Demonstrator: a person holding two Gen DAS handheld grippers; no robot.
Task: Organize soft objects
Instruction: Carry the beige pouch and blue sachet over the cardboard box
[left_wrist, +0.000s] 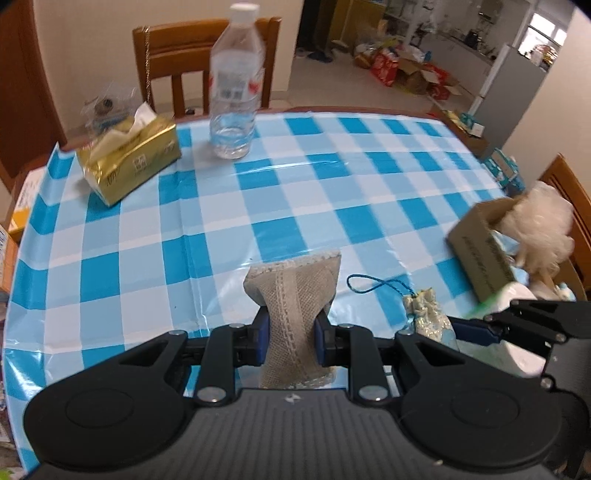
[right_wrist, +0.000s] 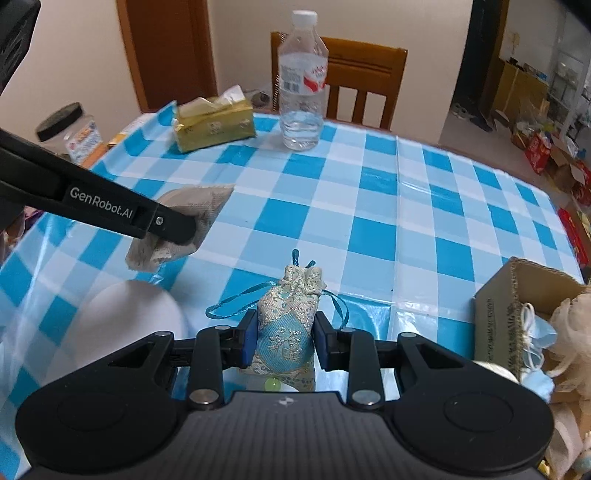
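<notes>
Left gripper (left_wrist: 291, 341) clamps the beige pouch (left_wrist: 295, 295); right gripper (right_wrist: 284, 341) pinches the brocade sachet (right_wrist: 290, 325); cardboard box (right_wrist: 495, 317) at frame right awaits both

Tablecloth (left_wrist: 295, 192) glossy plastic; beige pouch (left_wrist: 293, 314) coarse weave; chair (left_wrist: 173, 55) varnished wood.

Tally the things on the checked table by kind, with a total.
Pouches, both gripped: 2, beige and blue
Tissue packs: 1
Bottles: 1
Cardboard boxes: 1
Fluffy toys in the box: 1
Total: 6
</notes>
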